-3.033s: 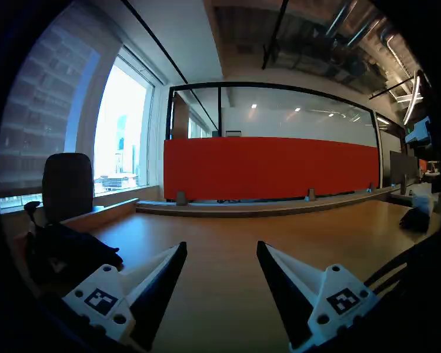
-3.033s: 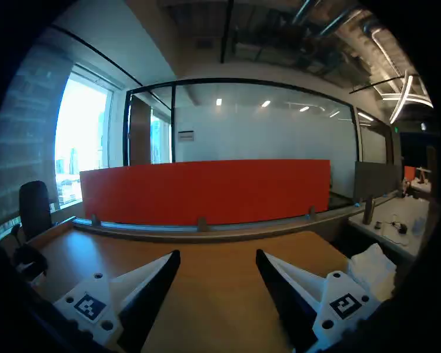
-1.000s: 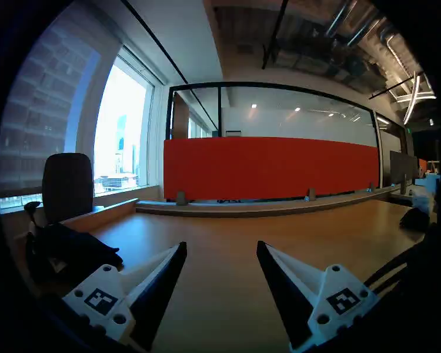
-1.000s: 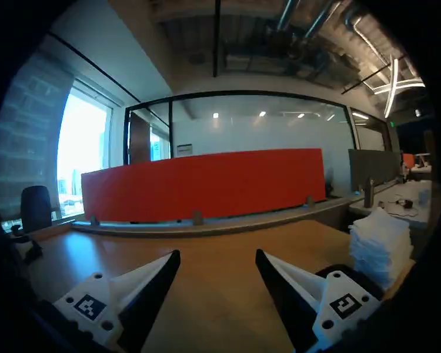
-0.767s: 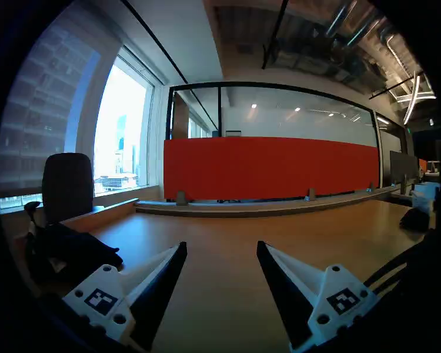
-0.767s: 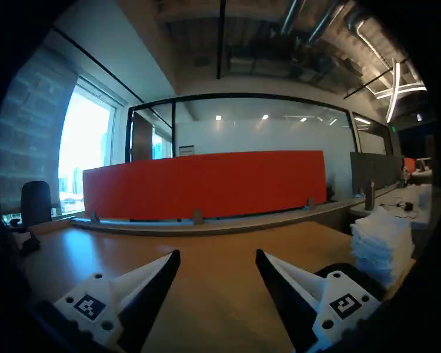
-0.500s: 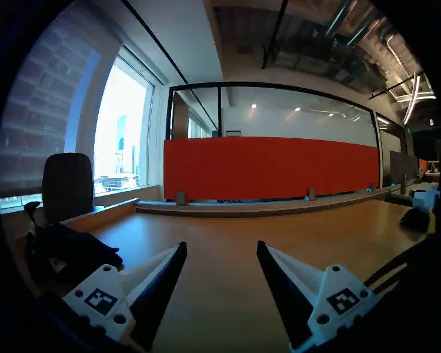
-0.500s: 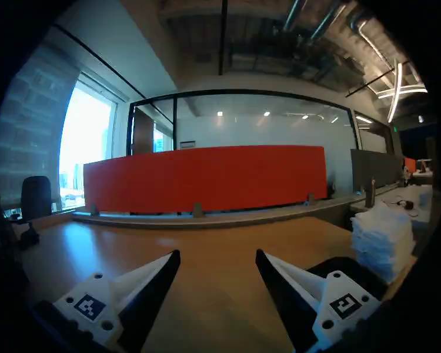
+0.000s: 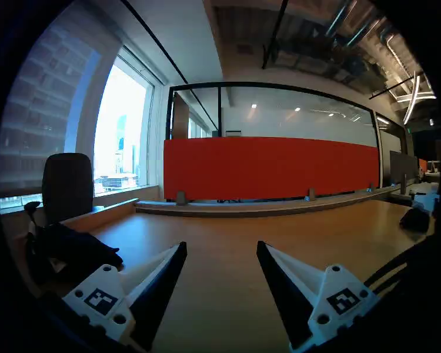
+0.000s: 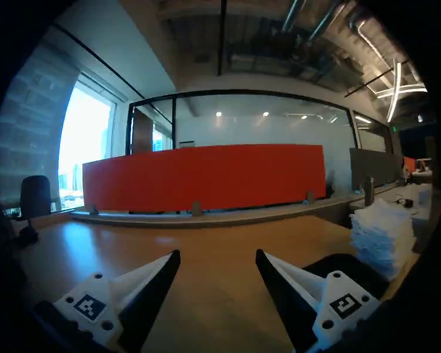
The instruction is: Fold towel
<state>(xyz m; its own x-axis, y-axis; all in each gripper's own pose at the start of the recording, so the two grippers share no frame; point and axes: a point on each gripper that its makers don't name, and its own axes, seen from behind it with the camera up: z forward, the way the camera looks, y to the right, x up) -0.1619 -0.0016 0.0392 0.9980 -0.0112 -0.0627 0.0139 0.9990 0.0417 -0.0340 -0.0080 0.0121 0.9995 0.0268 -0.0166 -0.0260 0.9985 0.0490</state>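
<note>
The left gripper [image 9: 220, 245] and the right gripper [image 10: 217, 252] hover over the wooden desk [image 10: 214, 235], fingers apart and empty, probably ready to fetch a towel. The stack of white towels [image 10: 382, 241] stands at the desk's right end. No writing is readable; the fingers carry only square markers [image 10: 90, 307].

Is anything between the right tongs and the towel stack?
Yes: a low black thing lies on the desk between the right tongs and the towel stack, close to the stack.

Red partition [image 9: 270, 167]; tan wood desk [image 9: 220, 235]; white towel stack [image 10: 382, 238]; black chair [image 9: 67, 185].
</note>
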